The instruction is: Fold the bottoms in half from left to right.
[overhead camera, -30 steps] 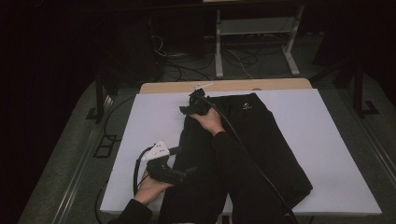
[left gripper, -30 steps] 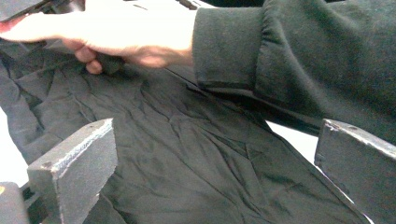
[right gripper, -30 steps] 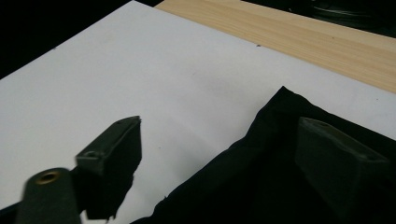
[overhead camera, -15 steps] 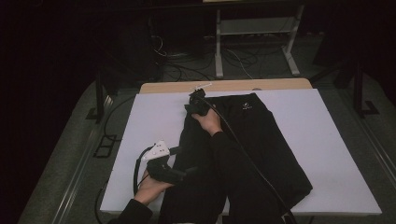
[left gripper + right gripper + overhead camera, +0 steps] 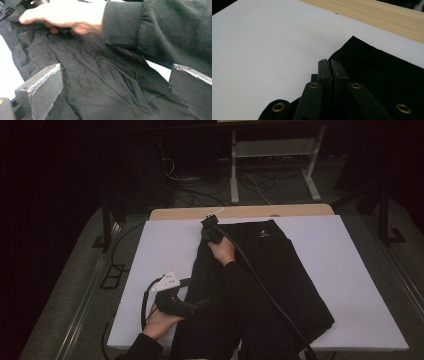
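Two grippers work one black, soft woven-fabric garment (image 5: 260,285) spread across the white tabletop (image 5: 350,270); the right gripper (image 5: 210,226) sits at the garment's far left corner, its jaws having just been closing and now clenched on the edge of the cloth; the left gripper (image 5: 192,306) rests at the near left edge, jaws released and wide over wrinkled fabric; the cloth looks light, limp and prone to sagging, so corners and hems seem the surest holds.

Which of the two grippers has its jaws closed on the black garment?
The right gripper, at the black garment's far corner, pinches the fabric edge; the left gripper near the person stands wide open over it.
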Demonstrator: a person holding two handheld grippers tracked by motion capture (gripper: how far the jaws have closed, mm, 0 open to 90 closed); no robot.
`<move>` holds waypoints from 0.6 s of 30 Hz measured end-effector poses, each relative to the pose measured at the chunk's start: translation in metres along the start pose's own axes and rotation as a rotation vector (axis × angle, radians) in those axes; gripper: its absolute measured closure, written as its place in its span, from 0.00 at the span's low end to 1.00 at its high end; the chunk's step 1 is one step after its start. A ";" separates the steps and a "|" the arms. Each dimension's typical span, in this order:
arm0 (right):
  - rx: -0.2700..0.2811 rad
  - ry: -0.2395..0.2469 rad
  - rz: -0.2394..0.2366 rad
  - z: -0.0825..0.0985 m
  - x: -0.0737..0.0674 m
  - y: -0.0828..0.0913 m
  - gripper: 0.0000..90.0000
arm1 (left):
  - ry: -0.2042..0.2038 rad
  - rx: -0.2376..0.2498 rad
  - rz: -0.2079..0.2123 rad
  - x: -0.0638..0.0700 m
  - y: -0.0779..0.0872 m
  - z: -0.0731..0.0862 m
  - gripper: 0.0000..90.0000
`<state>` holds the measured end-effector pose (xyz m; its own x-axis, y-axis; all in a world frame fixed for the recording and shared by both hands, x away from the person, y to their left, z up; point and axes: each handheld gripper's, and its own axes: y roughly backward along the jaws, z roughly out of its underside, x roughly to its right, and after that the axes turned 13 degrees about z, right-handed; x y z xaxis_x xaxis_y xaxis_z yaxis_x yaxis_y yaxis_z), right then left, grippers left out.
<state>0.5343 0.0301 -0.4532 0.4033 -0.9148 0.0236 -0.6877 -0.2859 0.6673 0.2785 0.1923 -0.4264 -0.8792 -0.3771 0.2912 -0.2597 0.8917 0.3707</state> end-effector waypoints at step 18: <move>0.029 -0.018 0.024 0.004 0.008 0.025 0.96 | 0.017 -0.029 0.013 0.020 0.021 0.008 0.00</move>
<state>0.5176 0.0142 -0.4393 0.3760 -0.9263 0.0254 -0.7143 -0.2722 0.6447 0.2529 0.2051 -0.4197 -0.8756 -0.3698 0.3107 -0.2365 0.8891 0.3918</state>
